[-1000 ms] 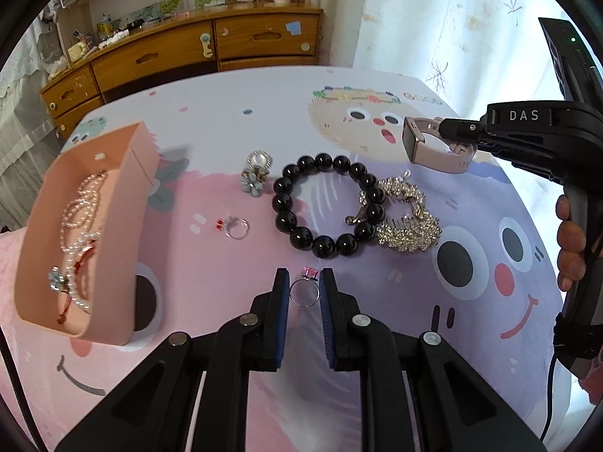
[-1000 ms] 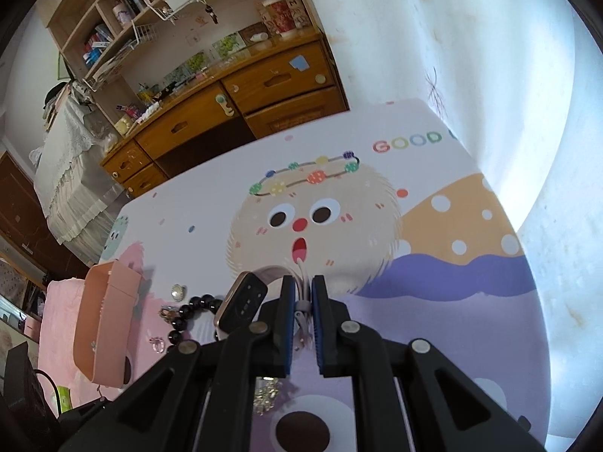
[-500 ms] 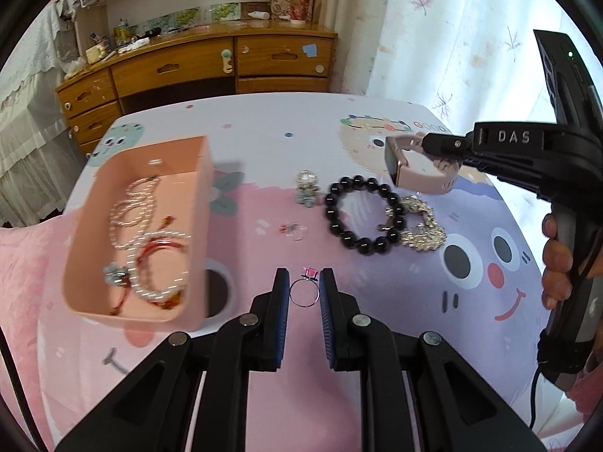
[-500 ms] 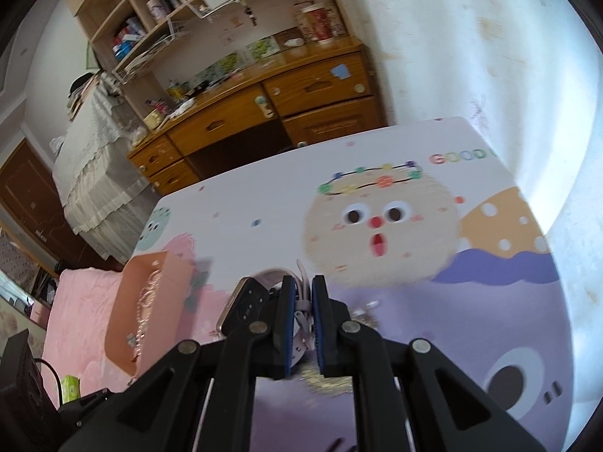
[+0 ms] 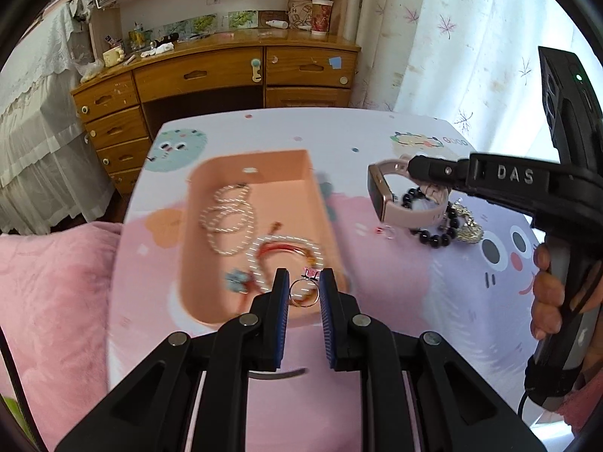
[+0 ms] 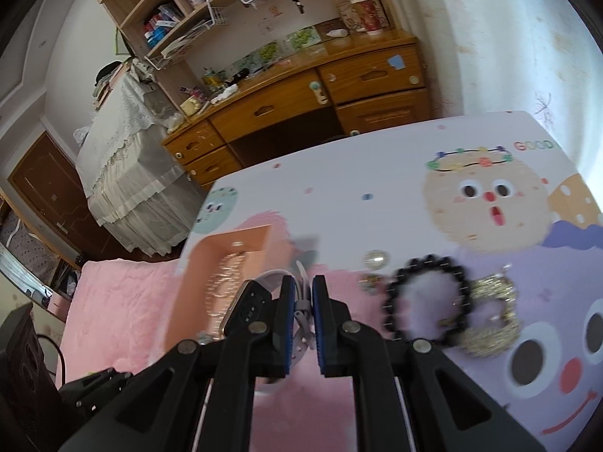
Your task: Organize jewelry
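Left gripper (image 5: 304,293) pinching small pink-stoned silver ring (image 5: 303,292) above peach plastic box (image 5: 264,173), right gripper (image 6: 300,301) clamping pink-strapped smartwatch (image 6: 247,307)

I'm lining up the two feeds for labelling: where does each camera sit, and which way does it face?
Left wrist: on the left gripper, facing over its fingers and the silver ring with a pink stone at the peach rectangular tray; the right gripper and the hand holding it show.
Right wrist: on the right gripper, gripping the pink-strapped smartwatch.
Shared: tray, black bead bracelet.
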Motion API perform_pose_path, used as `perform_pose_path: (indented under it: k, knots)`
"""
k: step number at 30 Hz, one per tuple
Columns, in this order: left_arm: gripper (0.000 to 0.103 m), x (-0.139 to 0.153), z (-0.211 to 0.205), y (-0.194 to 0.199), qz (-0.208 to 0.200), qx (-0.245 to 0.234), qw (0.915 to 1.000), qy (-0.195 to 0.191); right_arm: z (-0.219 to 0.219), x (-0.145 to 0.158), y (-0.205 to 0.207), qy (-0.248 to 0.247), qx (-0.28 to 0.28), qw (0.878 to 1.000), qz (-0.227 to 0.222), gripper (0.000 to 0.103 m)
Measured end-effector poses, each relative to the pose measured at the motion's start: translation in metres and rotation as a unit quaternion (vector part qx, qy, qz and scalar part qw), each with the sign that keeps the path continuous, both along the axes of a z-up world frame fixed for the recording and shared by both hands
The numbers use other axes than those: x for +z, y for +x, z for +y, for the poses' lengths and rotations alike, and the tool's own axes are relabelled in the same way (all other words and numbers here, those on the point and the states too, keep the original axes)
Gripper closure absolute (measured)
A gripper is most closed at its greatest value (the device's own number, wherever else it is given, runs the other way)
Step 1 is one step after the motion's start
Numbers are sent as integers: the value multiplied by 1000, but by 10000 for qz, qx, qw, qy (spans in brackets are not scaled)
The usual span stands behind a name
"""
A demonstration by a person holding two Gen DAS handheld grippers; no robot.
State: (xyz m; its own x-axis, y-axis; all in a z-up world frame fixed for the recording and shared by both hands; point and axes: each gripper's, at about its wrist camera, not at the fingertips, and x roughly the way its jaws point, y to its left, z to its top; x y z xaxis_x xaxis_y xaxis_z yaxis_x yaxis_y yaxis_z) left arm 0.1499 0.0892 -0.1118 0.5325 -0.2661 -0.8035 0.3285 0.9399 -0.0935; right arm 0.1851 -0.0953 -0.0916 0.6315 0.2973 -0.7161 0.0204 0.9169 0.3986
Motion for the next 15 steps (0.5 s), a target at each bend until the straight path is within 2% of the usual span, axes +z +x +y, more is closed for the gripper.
perform_pose_path:
  k: [7, 15]
  knots:
    - [89, 10, 33, 25, -88, -396, 9992, 11, 44, 5, -10, 20, -87, 9999, -142, 94]
    - [89, 16, 50, 58, -138, -716, 9973, -126, 86, 2, -24, -424, 26, 9988, -231, 93]
